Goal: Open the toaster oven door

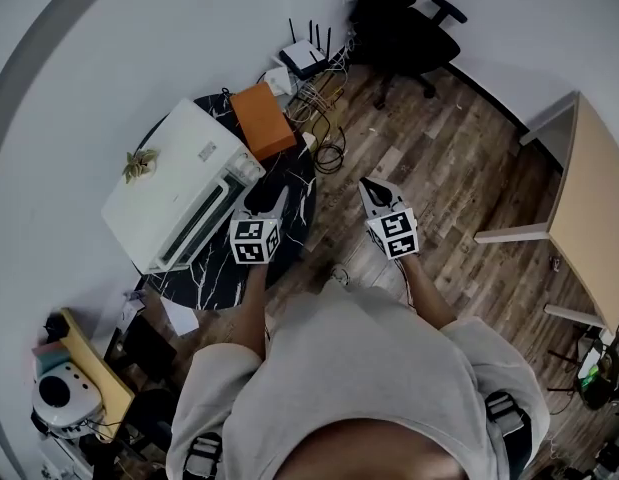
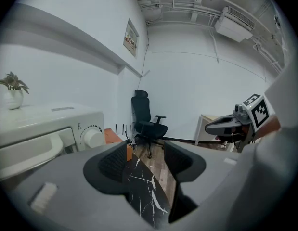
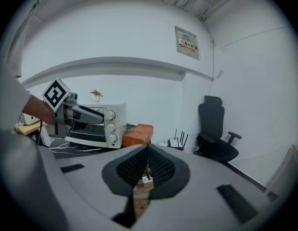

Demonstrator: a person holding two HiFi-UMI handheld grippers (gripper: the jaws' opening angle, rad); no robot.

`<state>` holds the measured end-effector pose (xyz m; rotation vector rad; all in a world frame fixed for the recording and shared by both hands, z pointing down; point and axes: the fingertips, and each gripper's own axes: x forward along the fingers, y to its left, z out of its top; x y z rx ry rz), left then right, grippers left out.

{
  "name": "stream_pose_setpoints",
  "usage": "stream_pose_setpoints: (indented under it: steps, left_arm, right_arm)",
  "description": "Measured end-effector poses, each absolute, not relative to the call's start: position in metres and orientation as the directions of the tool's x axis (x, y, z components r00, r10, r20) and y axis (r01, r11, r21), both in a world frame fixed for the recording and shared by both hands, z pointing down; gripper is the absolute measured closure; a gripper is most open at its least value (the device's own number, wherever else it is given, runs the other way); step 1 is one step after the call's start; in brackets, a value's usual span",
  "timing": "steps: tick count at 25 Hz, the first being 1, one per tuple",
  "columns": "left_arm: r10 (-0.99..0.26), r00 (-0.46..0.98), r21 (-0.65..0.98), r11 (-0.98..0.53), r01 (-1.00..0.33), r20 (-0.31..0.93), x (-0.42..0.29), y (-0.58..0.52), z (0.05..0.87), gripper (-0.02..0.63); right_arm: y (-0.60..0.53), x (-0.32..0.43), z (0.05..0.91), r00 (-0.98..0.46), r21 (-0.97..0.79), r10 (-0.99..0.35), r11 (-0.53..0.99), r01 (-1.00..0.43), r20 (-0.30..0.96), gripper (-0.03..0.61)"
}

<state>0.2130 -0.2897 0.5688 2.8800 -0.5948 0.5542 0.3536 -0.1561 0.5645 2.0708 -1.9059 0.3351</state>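
Note:
The white toaster oven (image 1: 179, 196) stands on a round black marble table (image 1: 289, 213), its glass door shut and its knobs (image 3: 109, 120) at the right end. My left gripper (image 1: 261, 202) hovers just off the oven's front right corner, over the table. Its jaws stand open with only the marble top between them (image 2: 146, 160), and the oven (image 2: 43, 134) sits to their left. My right gripper (image 1: 375, 192) hangs over the wooden floor to the right of the table, its jaws shut and empty (image 3: 148, 165). From there the oven (image 3: 97, 124) is visible behind the left gripper (image 3: 71, 112).
A small potted plant (image 1: 141, 163) sits on the oven's top. An orange box (image 1: 261, 118) lies on the table behind the oven. A router (image 1: 304, 58) and loose cables lie on the floor, with a black office chair (image 1: 409, 23) beyond. A wooden table (image 1: 594, 218) stands at the right.

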Motion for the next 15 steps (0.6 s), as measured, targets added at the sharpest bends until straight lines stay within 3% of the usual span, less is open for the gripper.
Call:
stream_pose_setpoints:
  steps: [15]
  left_arm:
    - [-0.359,0.844,0.077,-0.904,-0.420,0.399,0.197,-0.300,0.577,0.376]
  right_arm:
    - [-0.193,0.329,0.566,0.022,0.067,-0.924,0.004,-0.998,0.382,0.565]
